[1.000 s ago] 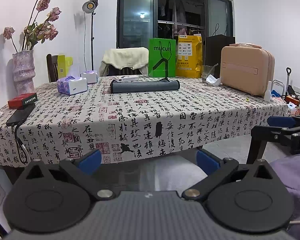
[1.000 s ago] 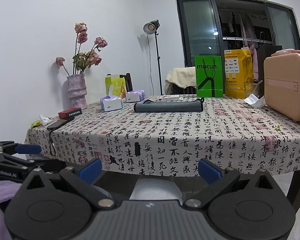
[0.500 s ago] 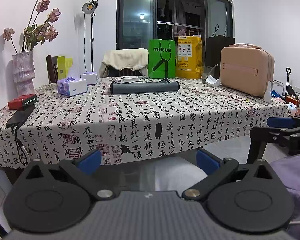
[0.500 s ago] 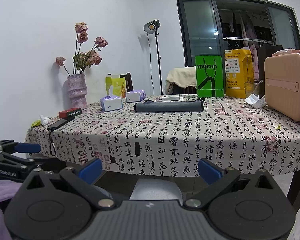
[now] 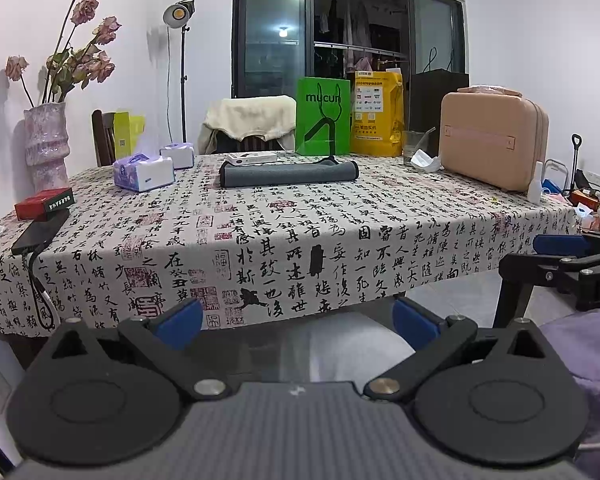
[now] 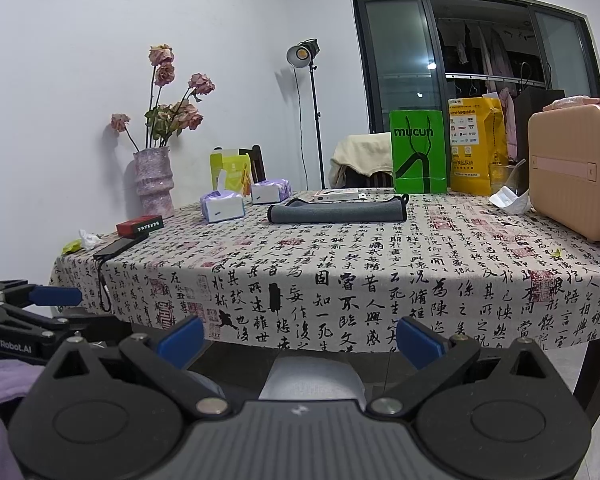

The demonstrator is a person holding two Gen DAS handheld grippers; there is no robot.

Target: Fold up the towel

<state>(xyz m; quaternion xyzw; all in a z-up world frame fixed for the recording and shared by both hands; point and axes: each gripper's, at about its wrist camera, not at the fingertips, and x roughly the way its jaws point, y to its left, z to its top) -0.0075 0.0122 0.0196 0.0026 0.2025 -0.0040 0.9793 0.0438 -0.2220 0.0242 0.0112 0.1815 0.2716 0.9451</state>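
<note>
A grey towel [image 5: 288, 174] lies folded into a long flat band on the far middle of the table; it also shows in the right wrist view [image 6: 336, 211]. My left gripper [image 5: 298, 320] is open and empty, held below and in front of the table's near edge. My right gripper [image 6: 300, 338] is open and empty, also low in front of the table. Each gripper shows in the other's view: the right one at the right edge [image 5: 560, 256], the left one at the left edge [image 6: 32, 300]. Purple cloth [image 5: 580, 344] lies under them.
The table [image 5: 260, 240] has a calligraphy-print cloth. On it stand tissue boxes [image 5: 144, 172], a red box [image 5: 44, 208], a phone with cable [image 5: 40, 232], a vase [image 5: 46, 144], green [image 5: 322, 122] and yellow bags [image 5: 376, 120], and a pink case [image 5: 494, 144].
</note>
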